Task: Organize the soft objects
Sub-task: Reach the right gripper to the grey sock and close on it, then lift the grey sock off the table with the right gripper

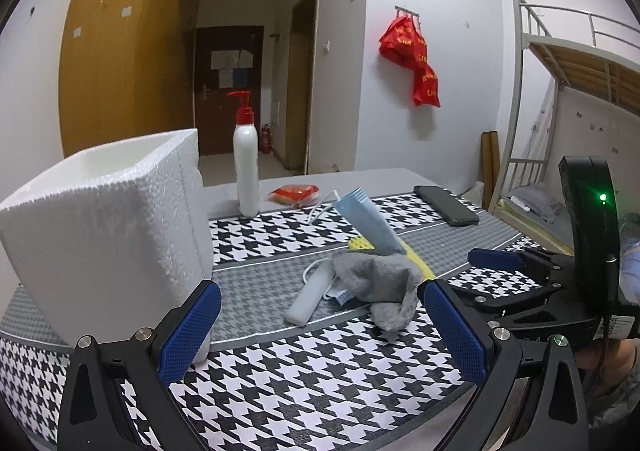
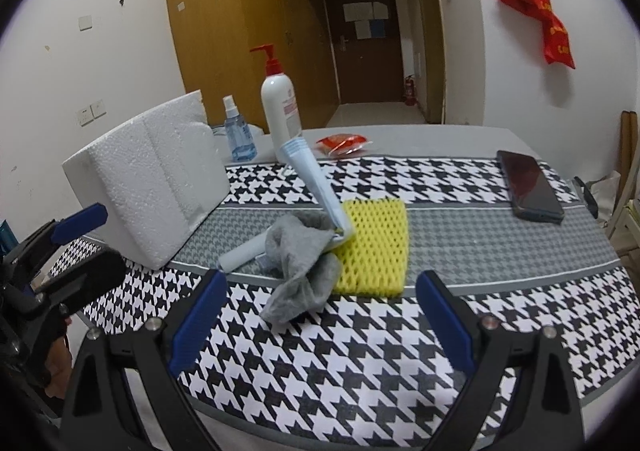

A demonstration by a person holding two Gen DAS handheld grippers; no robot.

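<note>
At frame centre lie one grey sock [image 2: 300, 263], one yellow foam net [image 2: 374, 247], one blue mask [image 2: 316, 187] and what may be a white foam tube [image 2: 242, 257]. One foam box [image 2: 148, 179] stands left on the checked desk [image 2: 360, 351]. Both the left hand-held gripper [image 1: 320, 335] and the right hand-held gripper [image 2: 320, 327] gape empty.

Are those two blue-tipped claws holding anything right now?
No. The left hand-held gripper and right hand-held gripper are both open and empty; the grey sock lies untouched on the table.
</note>
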